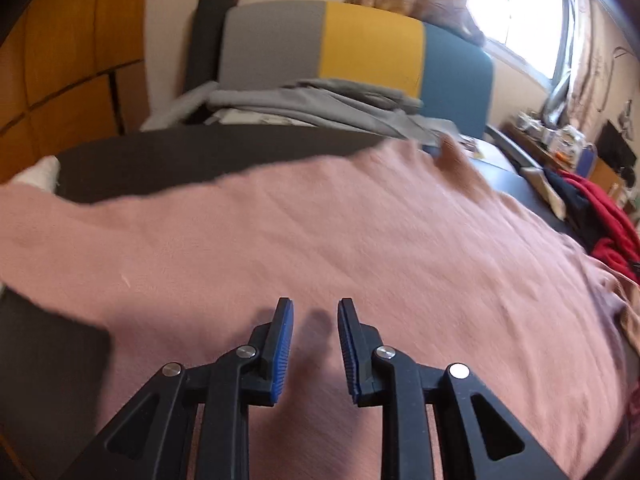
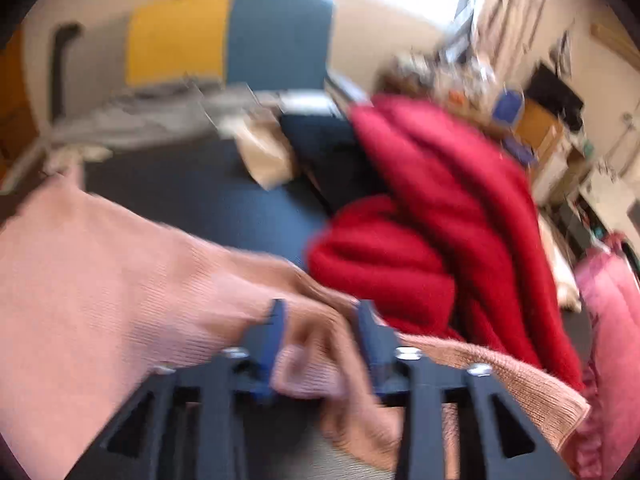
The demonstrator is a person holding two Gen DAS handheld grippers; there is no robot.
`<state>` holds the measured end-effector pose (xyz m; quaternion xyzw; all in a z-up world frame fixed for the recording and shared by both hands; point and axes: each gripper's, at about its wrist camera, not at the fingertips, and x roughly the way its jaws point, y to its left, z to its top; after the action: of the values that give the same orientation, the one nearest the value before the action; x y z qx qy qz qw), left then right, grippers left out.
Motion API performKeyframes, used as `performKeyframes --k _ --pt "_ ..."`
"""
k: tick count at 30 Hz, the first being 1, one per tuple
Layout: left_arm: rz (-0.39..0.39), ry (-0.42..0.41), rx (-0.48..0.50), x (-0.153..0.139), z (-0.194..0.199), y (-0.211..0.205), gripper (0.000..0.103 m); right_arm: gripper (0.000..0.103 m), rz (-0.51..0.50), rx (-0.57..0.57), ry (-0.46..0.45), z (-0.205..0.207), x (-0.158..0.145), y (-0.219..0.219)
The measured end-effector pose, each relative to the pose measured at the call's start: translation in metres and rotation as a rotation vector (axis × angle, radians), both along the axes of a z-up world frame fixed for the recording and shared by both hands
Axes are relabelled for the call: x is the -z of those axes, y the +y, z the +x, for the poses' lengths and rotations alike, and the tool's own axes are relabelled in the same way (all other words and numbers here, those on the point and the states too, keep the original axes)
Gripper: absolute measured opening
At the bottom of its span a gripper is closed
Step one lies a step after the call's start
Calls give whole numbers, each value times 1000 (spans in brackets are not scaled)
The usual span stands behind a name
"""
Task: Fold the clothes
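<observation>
A pink knit garment (image 1: 320, 232) lies spread over a dark table (image 1: 168, 160). My left gripper (image 1: 315, 312) is open and empty, just above the middle of the pink cloth. In the blurred right wrist view, my right gripper (image 2: 320, 316) is open, with a bunched fold of the pink garment (image 2: 312, 356) lying between its fingers at the cloth's right edge. The jaws stand apart and do not pinch the fold.
A red knit garment (image 2: 432, 216) is heaped on the table to the right, also in the left wrist view (image 1: 608, 216). A grey garment (image 1: 320, 100) lies on a grey, yellow and teal chair (image 1: 372, 48) behind the table. A pink cloth (image 2: 612, 320) sits far right.
</observation>
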<state>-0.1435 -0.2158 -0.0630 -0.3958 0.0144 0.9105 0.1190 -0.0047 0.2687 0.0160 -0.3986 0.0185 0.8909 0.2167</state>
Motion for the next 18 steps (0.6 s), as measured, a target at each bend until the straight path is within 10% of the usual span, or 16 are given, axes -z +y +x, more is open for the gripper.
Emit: performKeyframes --k 6,11,18 --pt "-155 -60 28 23 -51 -14 28 71 -23 -213 -97 -47 29 -74" --pt "-143 -39 47 28 -66 -15 30 29 -28 -217 -168 -75 71 -93" --pt "-138 -24 32 31 -106 -18 32 20 56 -197 -113 -122 83 -95"
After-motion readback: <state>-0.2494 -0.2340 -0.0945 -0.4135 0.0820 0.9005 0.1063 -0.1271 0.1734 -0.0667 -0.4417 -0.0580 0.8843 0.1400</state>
